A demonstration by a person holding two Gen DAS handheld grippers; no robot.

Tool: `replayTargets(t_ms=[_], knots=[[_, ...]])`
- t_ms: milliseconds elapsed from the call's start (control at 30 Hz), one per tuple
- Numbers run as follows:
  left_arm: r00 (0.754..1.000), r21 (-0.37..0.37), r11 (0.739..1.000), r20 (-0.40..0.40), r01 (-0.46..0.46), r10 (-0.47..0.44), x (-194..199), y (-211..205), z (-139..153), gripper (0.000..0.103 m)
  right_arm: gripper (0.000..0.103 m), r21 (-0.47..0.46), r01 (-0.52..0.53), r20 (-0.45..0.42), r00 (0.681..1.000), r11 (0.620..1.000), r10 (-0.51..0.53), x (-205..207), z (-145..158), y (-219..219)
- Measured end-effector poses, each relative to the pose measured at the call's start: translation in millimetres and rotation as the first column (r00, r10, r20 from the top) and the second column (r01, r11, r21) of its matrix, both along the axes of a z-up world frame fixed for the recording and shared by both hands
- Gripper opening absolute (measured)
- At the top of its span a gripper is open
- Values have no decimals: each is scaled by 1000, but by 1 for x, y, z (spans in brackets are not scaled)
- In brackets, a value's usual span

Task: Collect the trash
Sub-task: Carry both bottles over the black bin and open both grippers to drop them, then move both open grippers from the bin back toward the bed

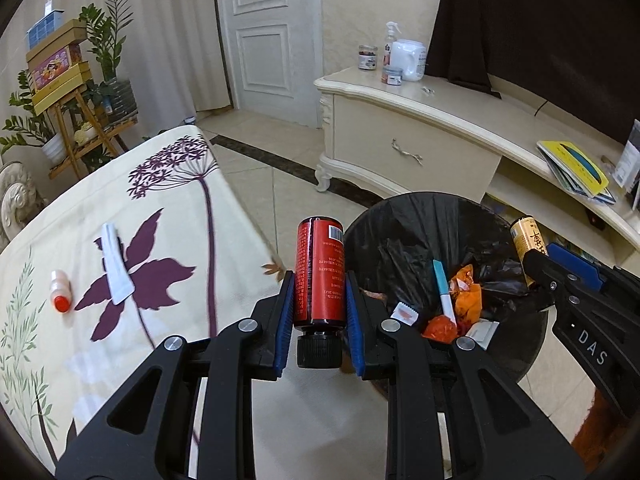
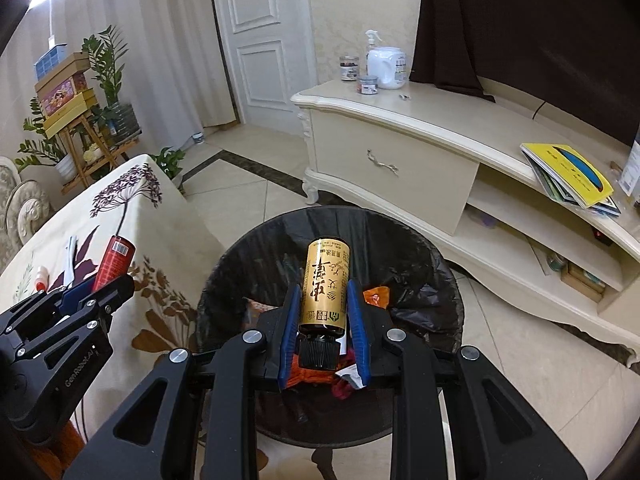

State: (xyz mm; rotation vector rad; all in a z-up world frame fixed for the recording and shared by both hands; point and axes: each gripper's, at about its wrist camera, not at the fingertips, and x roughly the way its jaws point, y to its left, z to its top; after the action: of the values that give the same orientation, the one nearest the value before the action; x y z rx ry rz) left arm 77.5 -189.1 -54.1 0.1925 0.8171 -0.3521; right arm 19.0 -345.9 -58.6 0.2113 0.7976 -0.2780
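Note:
My left gripper is shut on a red bottle with a black cap, held cap toward the camera at the table's edge, just left of the bin. My right gripper is shut on a gold bottle with a black cap, held over the open bin. The round bin has a black liner and holds orange wrappers, a white-and-teal tube and paper scraps. In the left wrist view the gold bottle and the right gripper show at the bin's right rim. The red bottle shows at the left of the right wrist view.
A table with a floral cloth carries a white wrapper and a small bottle with a red cap. A cream TV cabinet stands behind the bin, with jars, a spray bottle and books on it. A plant stand fills the far left corner.

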Motion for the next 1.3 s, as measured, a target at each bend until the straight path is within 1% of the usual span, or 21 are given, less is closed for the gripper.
replayTargets(t_ms=[400, 467, 500, 533, 567, 633, 700, 767, 867, 1067, 1100, 1133, 1300], knots=[[1000, 21, 999, -15, 27, -26, 14, -24, -6, 24, 25, 6, 23, -8, 1000, 1000, -23, 12, -3, -11], [1000, 19, 1000, -10, 23, -23, 15, -25, -5, 28, 25, 4, 34, -7, 999, 999, -34, 13, -3, -13], [1000, 15, 1000, -11, 23, -23, 16, -25, -5, 34, 26, 4, 38, -6, 999, 999, -38, 14, -3, -13], [1000, 12, 1000, -11, 23, -23, 15, -24, -4, 38, 28, 5, 42, -5, 999, 999, -42, 14, -2, -14], [1000, 9, 1000, -11, 21, -20, 16, -23, -4, 39, 34, 3, 45, -2, 999, 999, -45, 14, -2, -14], [1000, 4, 1000, -12, 16, -16, 17, -22, -3, 44, 39, 1, 53, 7, 999, 999, -53, 13, 0, -14], [1000, -3, 1000, -13, 8, -8, 17, -20, -3, 51, 39, 0, 53, 8, 999, 999, -53, 13, 1, -14], [1000, -12, 1000, -14, 3, -3, 18, -18, -2, 51, 39, 0, 51, 7, 999, 999, -51, 13, 1, -14], [1000, -12, 1000, -14, 3, -3, 18, -17, -1, 56, 40, -5, 48, 6, 999, 999, -48, 13, 3, -12], [1000, -17, 1000, -14, -4, 4, 20, -16, 0, 60, 41, -6, 48, 9, 999, 999, -48, 13, 5, -9], [1000, -20, 1000, -15, -7, 6, 20, -15, 0, 63, 42, -8, 47, 10, 999, 999, -47, 14, 6, -9], [1000, -22, 1000, -13, -9, 9, 20, -13, 1, 65, 43, -9, 47, 10, 999, 999, -47, 13, 6, -7], [1000, -32, 999, -11, -24, 24, 22, -2, 4, 65, 44, -9, 43, 10, 999, 999, -43, 14, 7, -4]])
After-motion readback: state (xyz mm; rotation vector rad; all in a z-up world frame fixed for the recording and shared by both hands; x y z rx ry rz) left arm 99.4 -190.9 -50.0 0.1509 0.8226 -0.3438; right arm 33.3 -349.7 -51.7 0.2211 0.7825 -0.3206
